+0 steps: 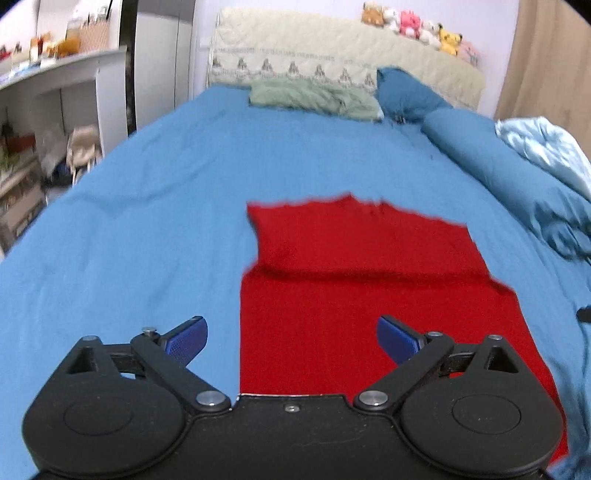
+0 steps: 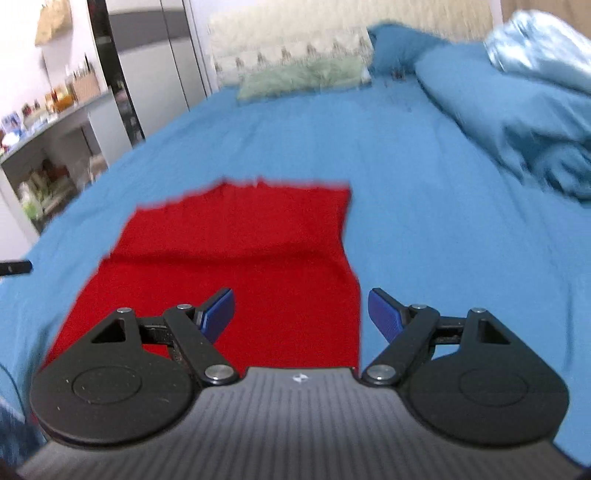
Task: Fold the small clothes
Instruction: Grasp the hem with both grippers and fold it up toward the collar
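A red knitted garment (image 1: 362, 280) lies flat on the blue bed sheet (image 1: 147, 221), with its far part folded over toward me and a crease across the middle. It also shows in the right wrist view (image 2: 236, 258). My left gripper (image 1: 291, 339) is open and empty, above the garment's near left edge. My right gripper (image 2: 301, 314) is open and empty, above the garment's near right edge. Both have blue pads.
A green pillow (image 1: 314, 98) and a dark blue pillow (image 1: 406, 92) lie at the headboard. A rolled blue duvet (image 1: 517, 177) runs along the bed's right side. Shelves (image 1: 55, 92) stand left of the bed. Plush toys (image 1: 417, 26) sit on the headboard.
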Tool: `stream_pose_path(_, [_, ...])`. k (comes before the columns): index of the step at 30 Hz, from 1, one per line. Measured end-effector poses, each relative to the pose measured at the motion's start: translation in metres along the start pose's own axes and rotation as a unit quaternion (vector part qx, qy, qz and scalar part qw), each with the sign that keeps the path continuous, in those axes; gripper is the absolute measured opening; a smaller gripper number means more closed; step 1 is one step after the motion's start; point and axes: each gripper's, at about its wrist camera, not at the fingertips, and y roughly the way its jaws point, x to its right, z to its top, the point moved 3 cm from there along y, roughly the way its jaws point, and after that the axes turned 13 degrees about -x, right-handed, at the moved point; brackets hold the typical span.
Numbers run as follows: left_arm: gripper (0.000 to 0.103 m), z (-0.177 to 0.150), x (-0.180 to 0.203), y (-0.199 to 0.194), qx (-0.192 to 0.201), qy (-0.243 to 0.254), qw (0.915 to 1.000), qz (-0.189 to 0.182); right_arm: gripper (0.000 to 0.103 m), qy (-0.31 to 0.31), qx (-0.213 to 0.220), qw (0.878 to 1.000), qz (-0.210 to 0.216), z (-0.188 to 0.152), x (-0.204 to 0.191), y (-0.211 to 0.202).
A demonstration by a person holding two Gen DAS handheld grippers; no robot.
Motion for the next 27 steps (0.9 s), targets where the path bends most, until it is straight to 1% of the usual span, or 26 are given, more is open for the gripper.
stream_pose_path(2, [0.100, -0.023, -0.002, -0.001, -0.021, -0.006, 0.9997, 0.006, 0.093, 0.012, -0.023, 1.000, -0.007, -0.034, 0.007, -0.005])
stream_pose_path(4, [0.099, -0.049, -0.005, 0.002, -0.045, -0.013, 0.9989, 0.007, 0.092, 0.030, -0.041, 0.999, -0.007, -0.061, 0.012, -0.006])
stream_pose_path(7, [0.098, -0.087, -0.012, 0.010, -0.070, -0.038, 0.9968, -0.005, 0.092, 0.055, -0.057, 0.997, -0.003, -0.095, 0.011, -0.005])
stream_pose_path(9, [0.089, -0.110, -0.014, 0.021, -0.091, -0.053, 0.9944, 0.000, 0.091, 0.063, -0.066, 0.996, -0.005, -0.112, 0.010, -0.004])
stream_pose_path(12, [0.082, -0.132, -0.011, 0.030, -0.111, -0.066, 0.9916, -0.011, 0.089, 0.068, -0.075, 0.995, -0.012, -0.127, 0.005, -0.001])
stream_pose_path(14, [0.081, -0.140, -0.010, 0.033, -0.109, -0.060, 0.9922, -0.008, 0.088, 0.066, -0.081, 0.994, -0.017, -0.136, 0.003, 0.002])
stream_pose_path(16, [0.081, -0.145, -0.004, 0.033, -0.098, -0.047, 0.9941, 0.005, 0.088, 0.058, -0.086, 0.994, -0.024, -0.144, 0.000, 0.006])
stream_pose_path(19, [0.078, -0.150, 0.000, 0.035, -0.088, -0.046, 0.9949, 0.015, 0.085, 0.054, -0.088, 0.994, -0.033, -0.153, -0.009, 0.014])
stream_pose_path(22, [0.072, -0.153, 0.002, 0.036, -0.082, -0.043, 0.9955, 0.019, 0.080, 0.052, -0.083, 0.994, -0.043, -0.155, -0.013, 0.017])
stream_pose_path(25, [0.062, -0.154, 0.003, 0.035, -0.081, -0.042, 0.9956, 0.019, 0.071, 0.051, -0.081, 0.994, -0.048, -0.153, -0.017, 0.018])
stream_pose_path(27, [0.053, -0.155, 0.004, 0.033, -0.080, -0.039, 0.9959, 0.018, 0.064, 0.049, -0.081, 0.994, -0.047, -0.153, -0.018, 0.019])
